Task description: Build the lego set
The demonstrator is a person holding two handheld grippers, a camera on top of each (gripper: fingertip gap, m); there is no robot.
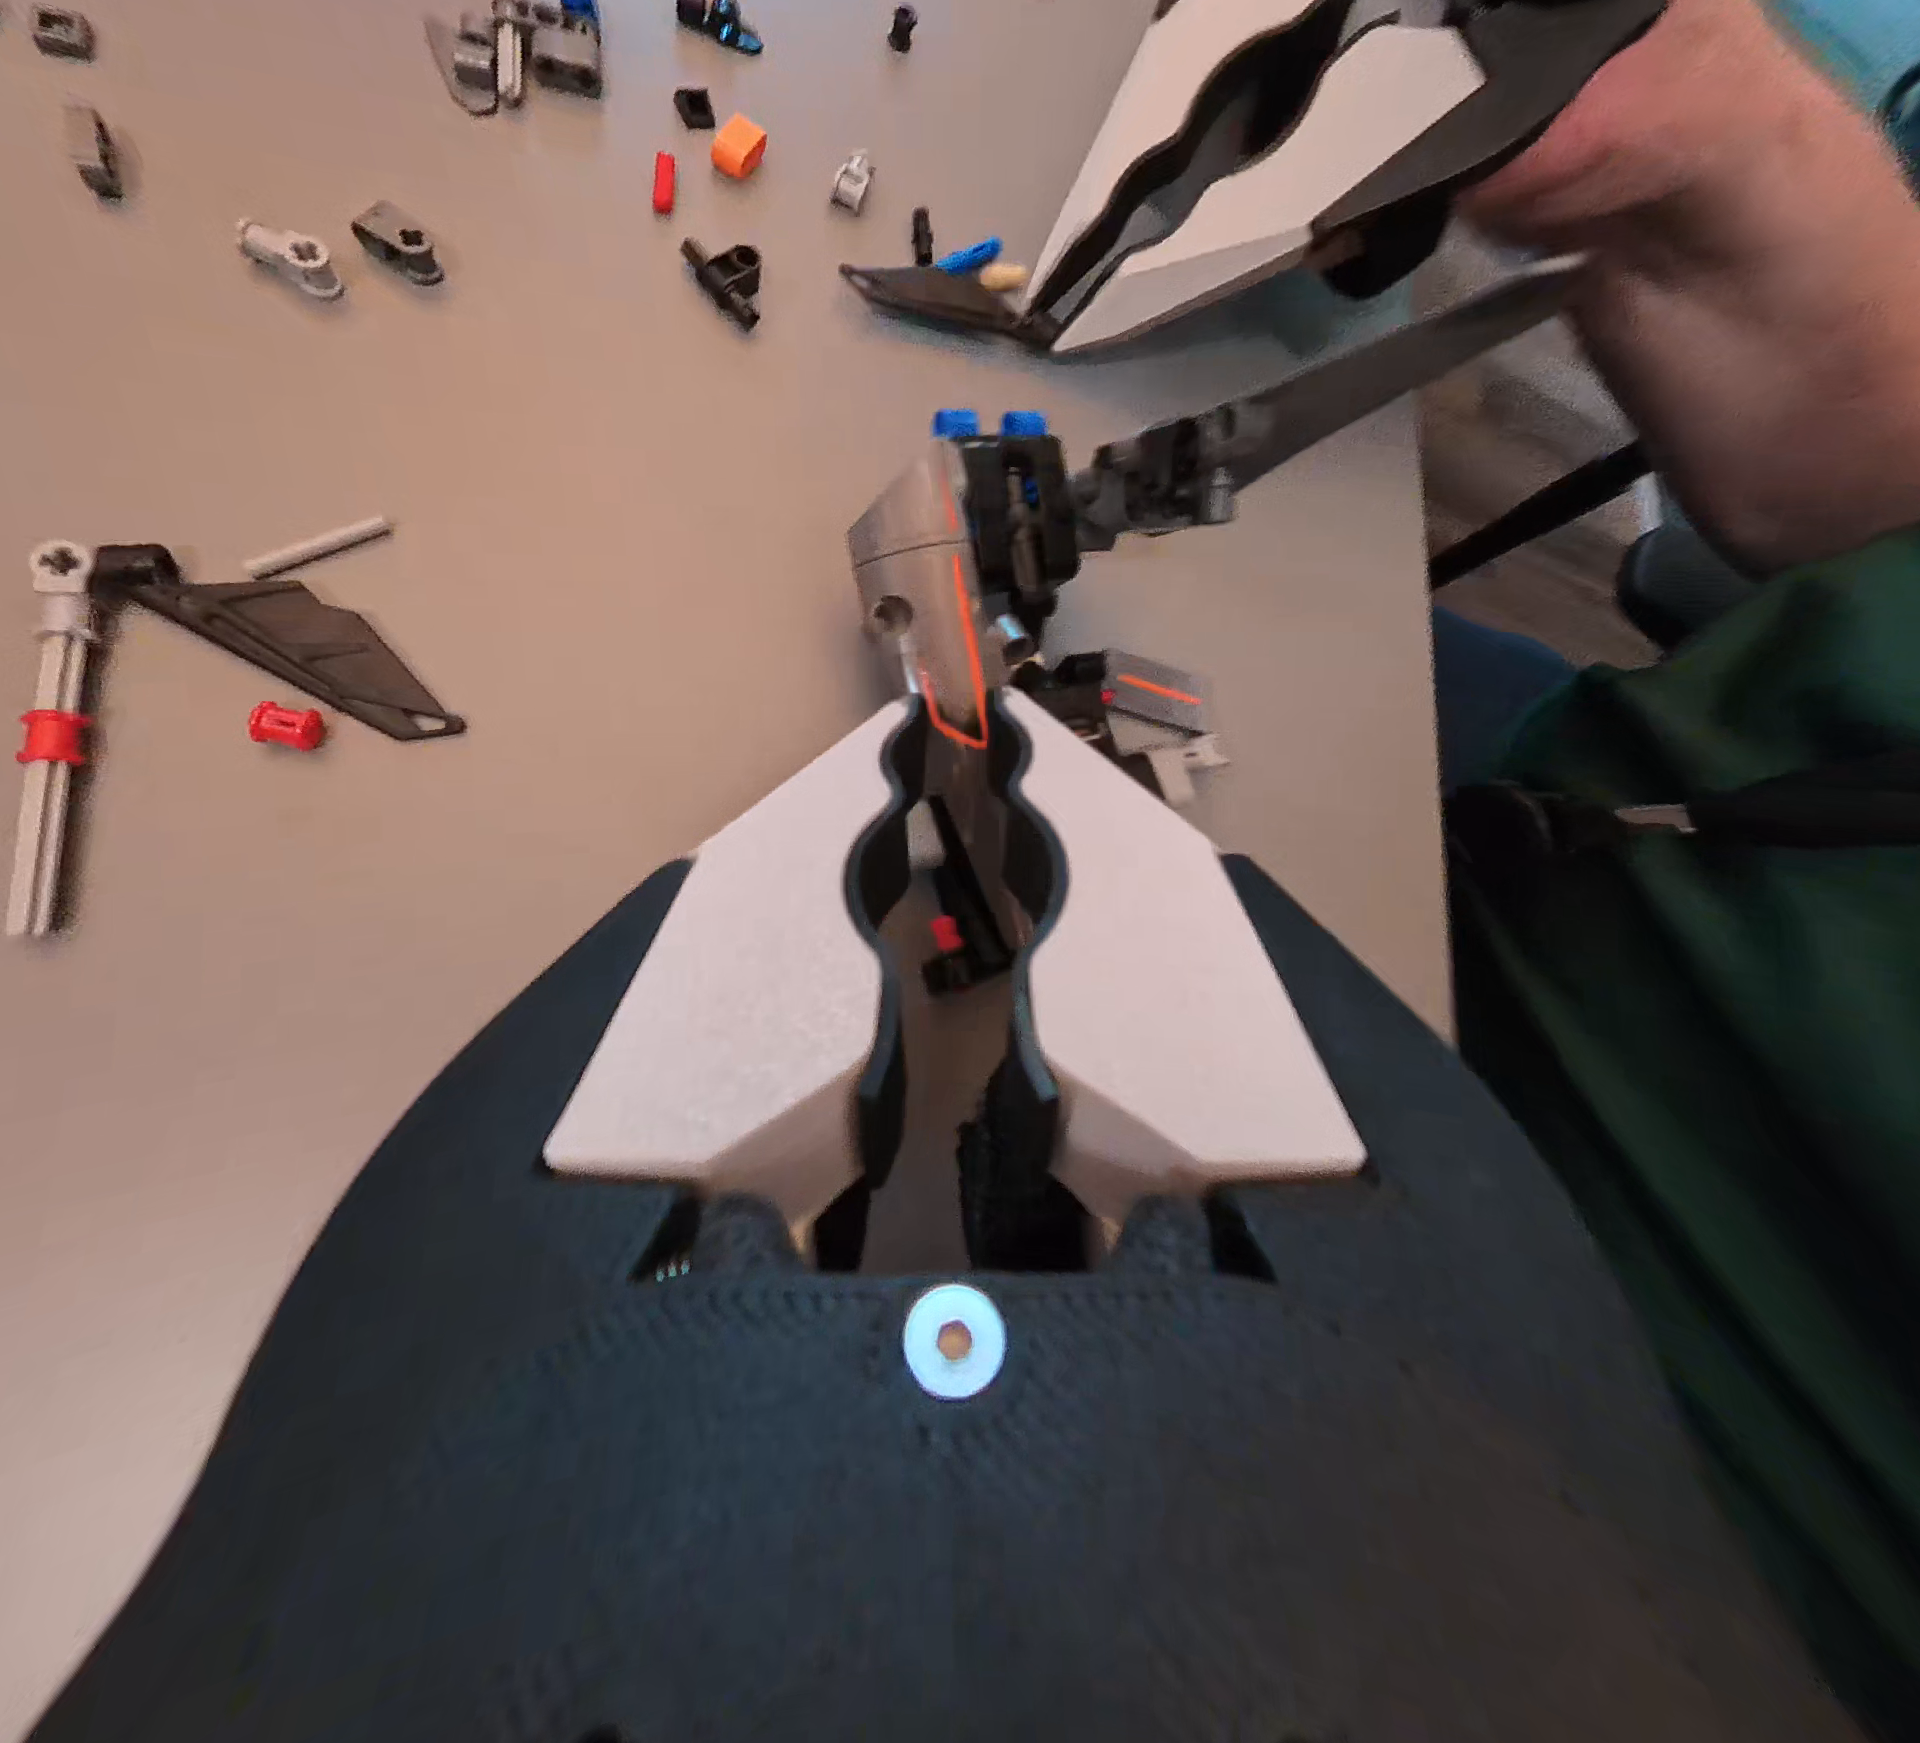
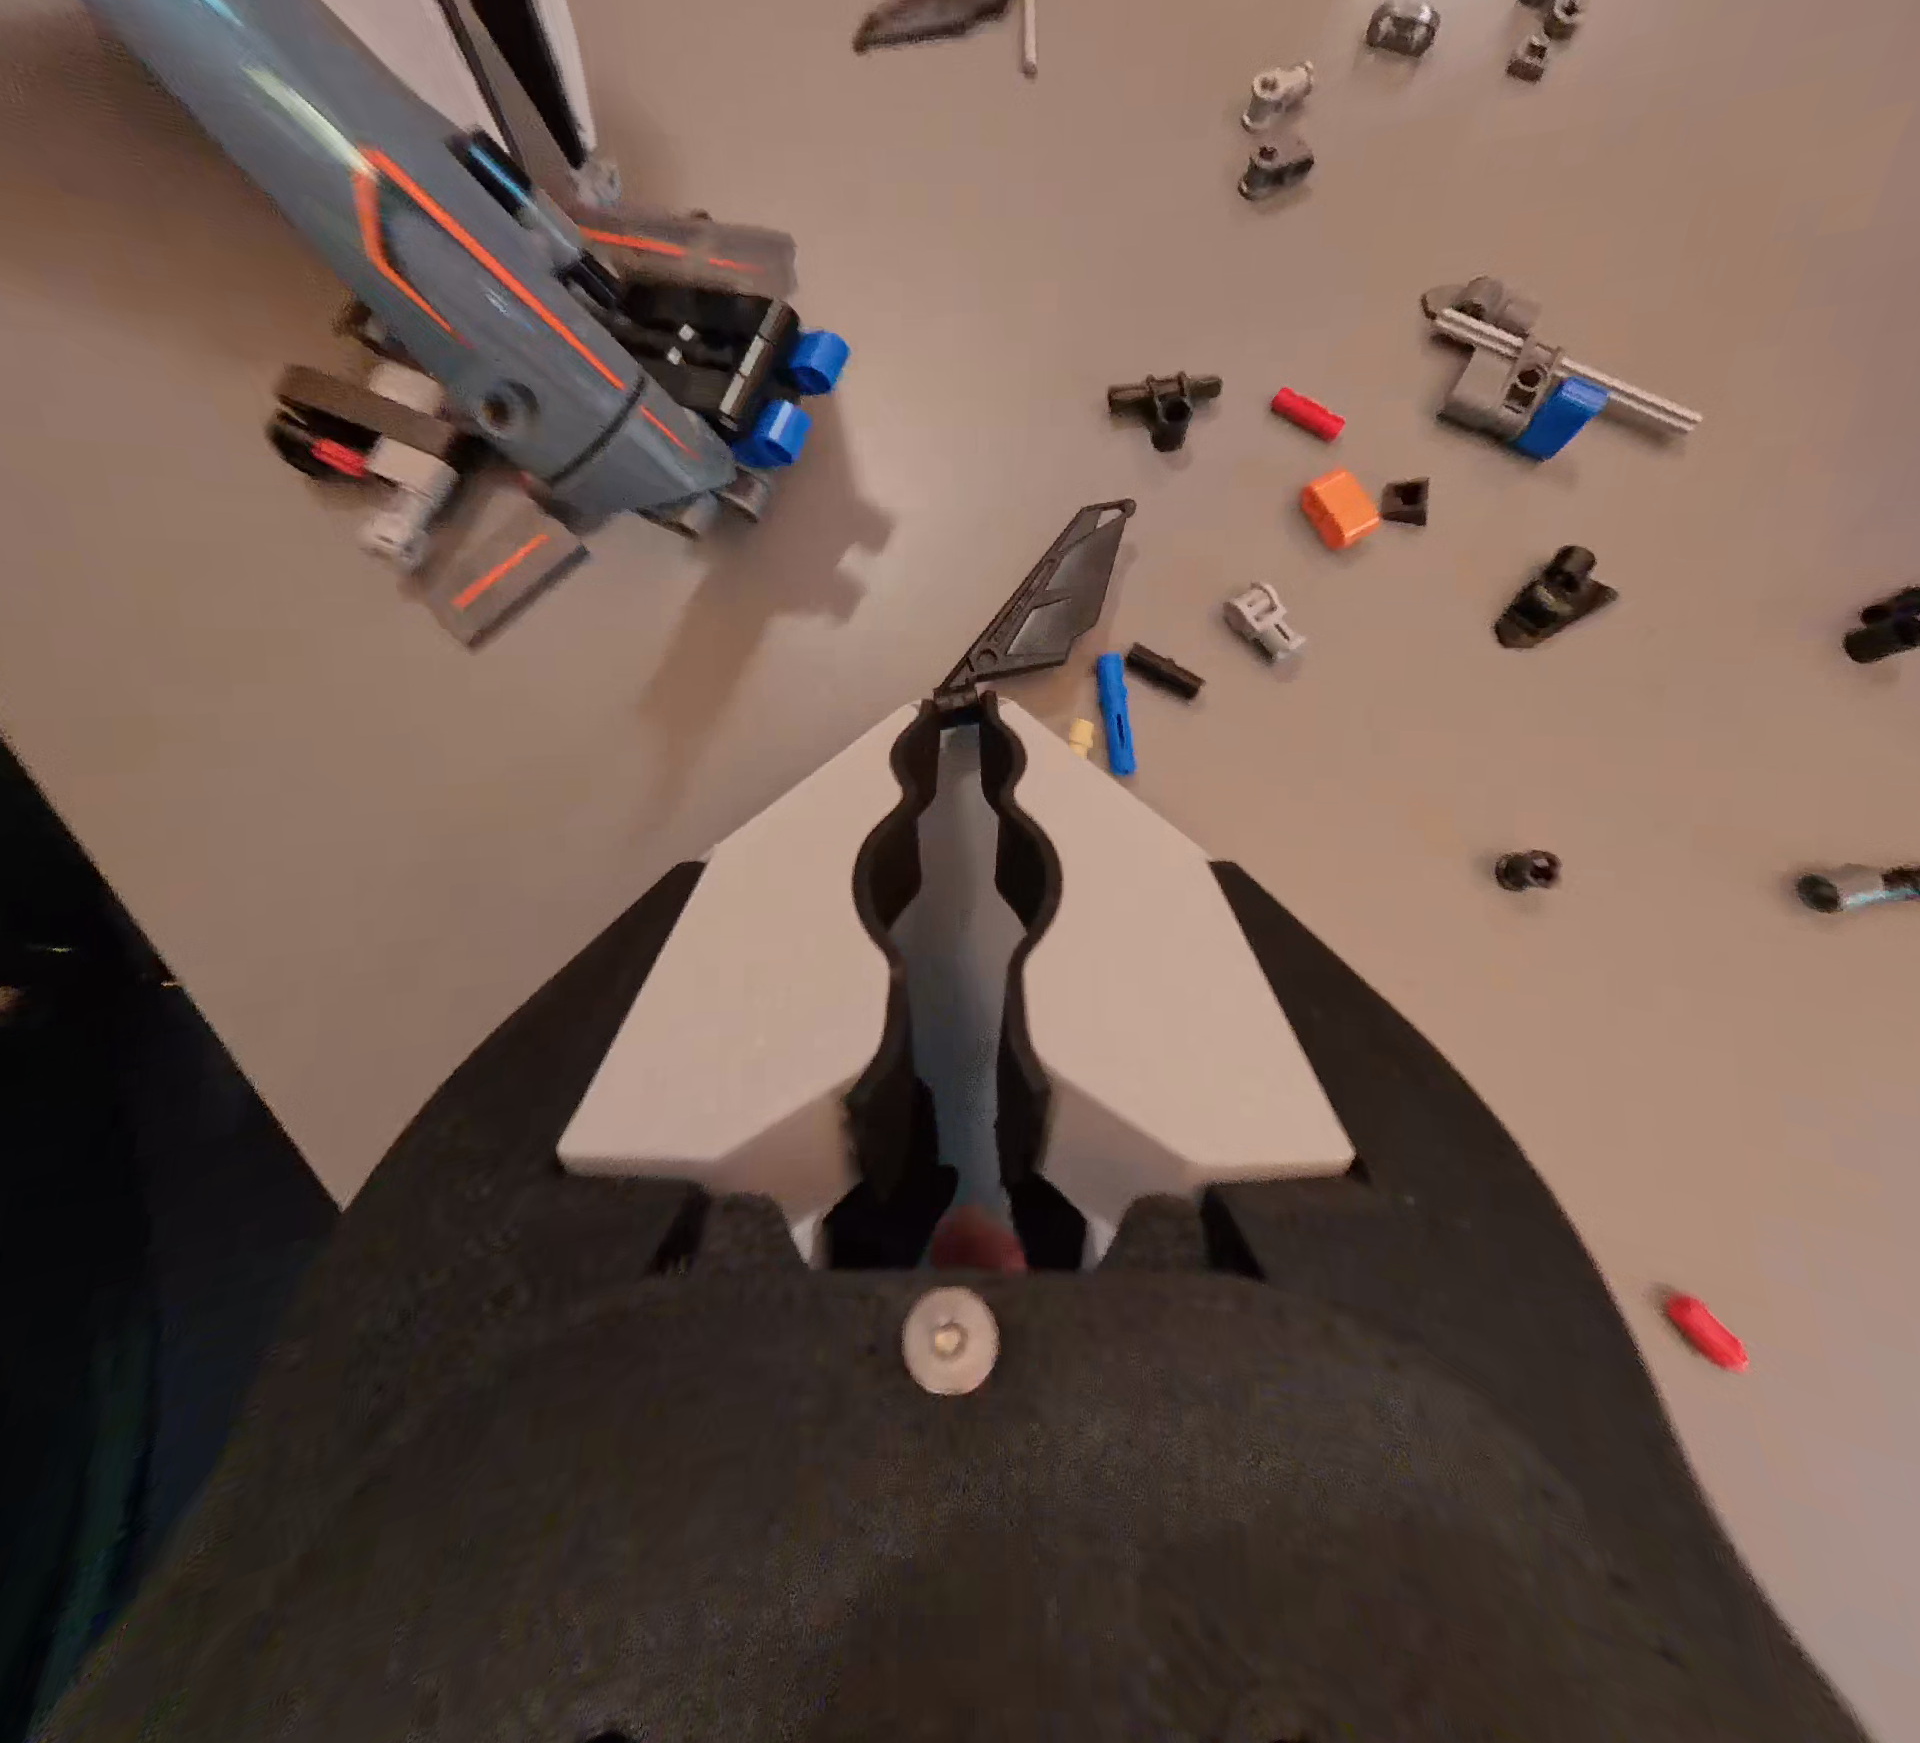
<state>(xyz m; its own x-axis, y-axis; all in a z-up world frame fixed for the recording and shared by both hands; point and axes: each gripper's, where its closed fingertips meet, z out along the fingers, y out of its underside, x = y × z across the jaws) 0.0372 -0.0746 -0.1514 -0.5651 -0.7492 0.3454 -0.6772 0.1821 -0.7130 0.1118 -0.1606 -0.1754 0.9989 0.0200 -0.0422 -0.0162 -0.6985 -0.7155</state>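
My left gripper [image 1: 954, 717] is shut on the grey lego model [image 1: 935, 571], a long body with orange stripes and two blue pins at its end. The model also shows in the right wrist view [image 2: 540, 343], low over the table near its edge. My right gripper [image 2: 958, 706] is shut on the thin end of a black wing panel [image 2: 1049, 602] that lies on the table. In the left wrist view the right gripper [image 1: 1044, 322] pinches that panel [image 1: 925, 291] beyond the model.
Loose parts lie scattered on the beige table [image 2: 935, 259]: an orange piece [image 2: 1340, 507], red pins [image 2: 1307, 413], a blue pin [image 2: 1114, 711], a grey-and-blue subassembly [image 2: 1538, 384], and a second black wing on a grey axle [image 1: 281, 633]. The table edge [image 1: 1429, 758] runs beside a person's green clothing. The tips of one gripper are about 12 cm away from the tips of the other. To reach the orange piece [image 2: 1340, 507] in a straight line is about 8 cm for my right fingers, about 15 cm for my left. My left wrist view [image 1: 731, 140] looks at it from another angle.
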